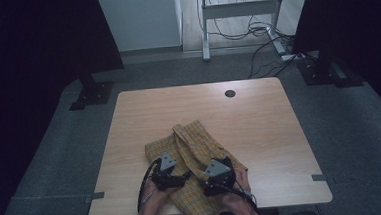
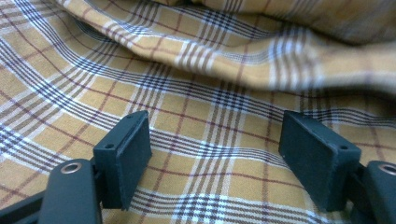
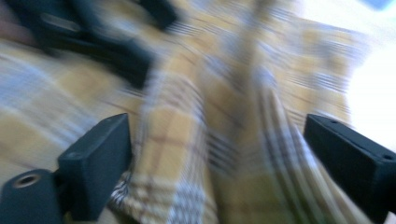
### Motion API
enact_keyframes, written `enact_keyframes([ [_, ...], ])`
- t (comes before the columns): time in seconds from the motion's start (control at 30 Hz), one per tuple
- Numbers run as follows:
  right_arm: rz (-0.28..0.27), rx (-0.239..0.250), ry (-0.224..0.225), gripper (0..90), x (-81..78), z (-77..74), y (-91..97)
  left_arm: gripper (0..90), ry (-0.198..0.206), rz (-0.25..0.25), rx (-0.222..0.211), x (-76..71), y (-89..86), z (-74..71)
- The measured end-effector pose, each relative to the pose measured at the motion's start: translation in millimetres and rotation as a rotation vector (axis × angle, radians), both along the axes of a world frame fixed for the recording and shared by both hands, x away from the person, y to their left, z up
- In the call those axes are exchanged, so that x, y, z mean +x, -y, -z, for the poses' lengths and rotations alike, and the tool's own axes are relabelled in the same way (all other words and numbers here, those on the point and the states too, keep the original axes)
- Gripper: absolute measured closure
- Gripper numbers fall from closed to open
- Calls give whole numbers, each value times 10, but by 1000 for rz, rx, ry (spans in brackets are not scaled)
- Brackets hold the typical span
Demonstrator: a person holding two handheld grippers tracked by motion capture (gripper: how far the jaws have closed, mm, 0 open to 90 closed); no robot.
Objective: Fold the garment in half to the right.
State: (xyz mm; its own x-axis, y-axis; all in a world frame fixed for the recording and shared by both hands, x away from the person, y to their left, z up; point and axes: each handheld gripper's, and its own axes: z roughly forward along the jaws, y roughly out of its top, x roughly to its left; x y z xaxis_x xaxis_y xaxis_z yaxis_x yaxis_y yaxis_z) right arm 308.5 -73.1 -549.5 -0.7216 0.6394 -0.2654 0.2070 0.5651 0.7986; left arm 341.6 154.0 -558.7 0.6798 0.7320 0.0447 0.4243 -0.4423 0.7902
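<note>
A yellow plaid cloth [image 1: 195, 137] lies rumpled on the near half of the wooden table [image 1: 260, 128], with one end hanging over the front edge. My left gripper [image 1: 185, 177] rests low on the cloth's left part. In the left gripper view its jaws [image 2: 215, 126] stand open just above flat plaid fabric [image 2: 187, 70], with a fold beyond them. My right gripper [image 1: 210, 179] sits over the cloth's right part. The right gripper view is blurred, and there the jaws [image 3: 217, 126] stand wide open around a raised fold of the cloth [image 3: 187, 154]. The left gripper [image 3: 93, 42] appears at its upper left.
A round cable hole [image 1: 230, 93] sits near the table's far edge. Bare wood surrounds the cloth on the left, right and far sides. Beyond the table stand a desk frame [image 1: 237, 9] with floor cables [image 1: 264, 30] and two dark panel stands [image 1: 92, 91].
</note>
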Motion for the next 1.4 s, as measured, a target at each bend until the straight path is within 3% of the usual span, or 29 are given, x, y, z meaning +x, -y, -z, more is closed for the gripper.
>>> enact_keyframes([
  [0.07,83,-15,18,98,80,6,209,255,-1,1,0,1,-3,0],
  [0.1,114,3,0,100,127,19,346,255,-1,1,1,2,-3,0],
  [0.2,177,125,-75,95,213,62,780,252,-4,-3,-2,4,1,0],
  [0.27,202,171,-103,90,224,65,1007,251,-4,-3,-2,4,0,1],
  [0.37,219,206,-108,88,203,18,1224,248,-3,-4,-2,5,-2,2],
  [0.43,236,190,-88,88,175,-33,1304,247,-2,-5,-3,4,-2,3],
  [0.5,235,206,-86,89,149,-97,1341,244,-1,-6,-2,5,-1,3],
  [0.63,164,221,-57,84,90,-280,1196,238,7,-6,-1,0,0,4],
  [0.8,9,178,-53,72,123,-459,682,228,32,-3,-9,-17,-10,13],
  [0.93,-107,117,-77,70,283,-441,233,205,41,1,-17,-22,-19,12],
  [1.07,-170,67,-126,74,455,-302,-101,194,37,5,-22,-16,-34,10],
  [1.13,-173,38,-166,83,554,-198,-178,191,34,5,-26,-18,-40,10],
  [1.23,-105,-12,-239,118,757,-29,-107,188,36,3,-24,-22,-44,9],
  [1.33,-26,20,-260,136,898,30,105,185,37,3,-24,-22,-43,9],
  [1.4,6,-3,-240,136,912,11,220,184,35,4,-27,-20,-46,9],
])
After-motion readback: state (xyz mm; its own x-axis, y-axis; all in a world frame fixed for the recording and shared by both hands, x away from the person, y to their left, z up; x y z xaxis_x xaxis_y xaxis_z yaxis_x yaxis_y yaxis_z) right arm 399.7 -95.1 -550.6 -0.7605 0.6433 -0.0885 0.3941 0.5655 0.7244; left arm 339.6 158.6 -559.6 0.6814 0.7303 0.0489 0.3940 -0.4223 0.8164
